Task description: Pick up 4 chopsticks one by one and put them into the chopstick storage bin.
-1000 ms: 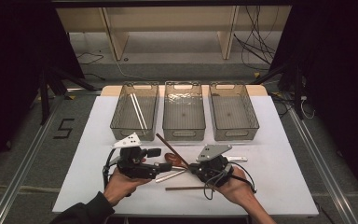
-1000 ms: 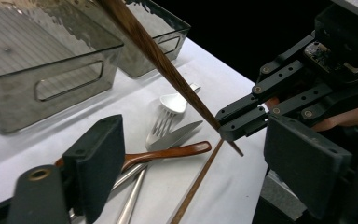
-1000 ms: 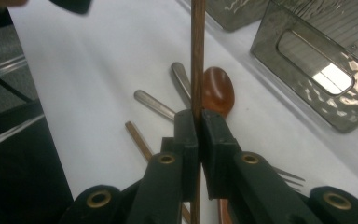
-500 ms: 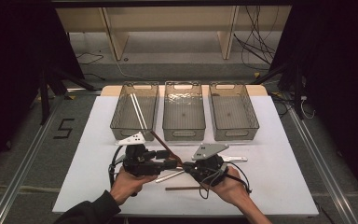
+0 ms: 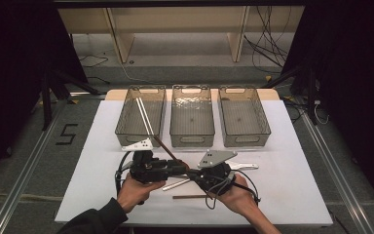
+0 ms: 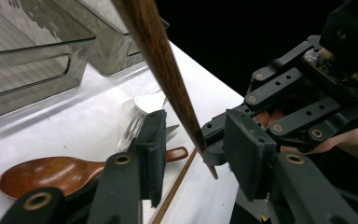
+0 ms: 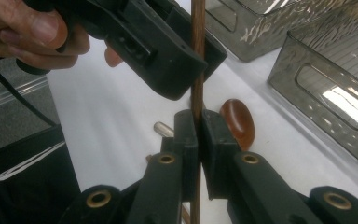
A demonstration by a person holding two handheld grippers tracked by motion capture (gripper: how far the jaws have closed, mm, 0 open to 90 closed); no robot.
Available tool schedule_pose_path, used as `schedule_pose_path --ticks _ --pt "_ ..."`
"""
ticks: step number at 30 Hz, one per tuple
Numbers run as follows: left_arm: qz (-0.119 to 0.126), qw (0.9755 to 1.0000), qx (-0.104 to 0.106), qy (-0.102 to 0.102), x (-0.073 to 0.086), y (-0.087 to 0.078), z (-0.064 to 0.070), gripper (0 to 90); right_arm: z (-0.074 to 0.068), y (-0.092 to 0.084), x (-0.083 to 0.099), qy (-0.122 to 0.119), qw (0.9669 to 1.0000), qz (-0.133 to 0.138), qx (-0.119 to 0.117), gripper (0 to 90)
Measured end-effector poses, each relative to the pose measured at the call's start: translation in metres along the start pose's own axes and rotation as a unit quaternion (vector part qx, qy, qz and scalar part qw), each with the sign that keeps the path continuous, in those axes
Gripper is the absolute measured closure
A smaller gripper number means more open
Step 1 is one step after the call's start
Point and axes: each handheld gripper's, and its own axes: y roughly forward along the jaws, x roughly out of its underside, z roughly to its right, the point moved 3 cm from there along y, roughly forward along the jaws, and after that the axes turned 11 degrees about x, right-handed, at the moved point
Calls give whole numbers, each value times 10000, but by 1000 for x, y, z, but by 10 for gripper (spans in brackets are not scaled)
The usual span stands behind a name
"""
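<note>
We are passing a brown chopstick (image 7: 197, 42) between grippers.
Right gripper (image 7: 198, 140) is clamping it; left gripper (image 6: 193, 144), just closing, is straddling it, not pressing.

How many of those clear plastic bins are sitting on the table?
3, side by side along the table's far edge: the left bin with pale sticks inside, the middle bin, and the right bin. None looks hidden.

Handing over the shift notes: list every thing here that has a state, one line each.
Right gripper: shut on the brown chopstick.
Left gripper: jaws have just been closing around that chopstick, not yet pressing on it.
Left bin: holds pale chopsticks.
Middle bin: empty.
Right bin: empty.
Wooden spoon: lying flat on the table.
Second brown chopstick: lying flat.
</note>
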Motion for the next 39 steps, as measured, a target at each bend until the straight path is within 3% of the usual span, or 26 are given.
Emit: schedule_pose_path --ticks 12,22,25,30,39 --pt "30 9999 98 24 0 -1 -1 747 -3 0 -1 -20 10000 76 -38 859" --pt "57 9993 337 -141 -4 -3 0 828 -4 -1 -1 -17 9998 155 -79 857" --pt "101 9995 272 -101 -7 -7 1 831 -3 -2 -2 -18 9998 172 -114 848" --pt "329 9993 -26 -180 -20 -26 -6 832 5 -6 3 95 9999 65 -83 716" --pt "729 9954 -468 -403 -32 -59 -22 831 14 -10 16 111 9991 -413 -36 479"
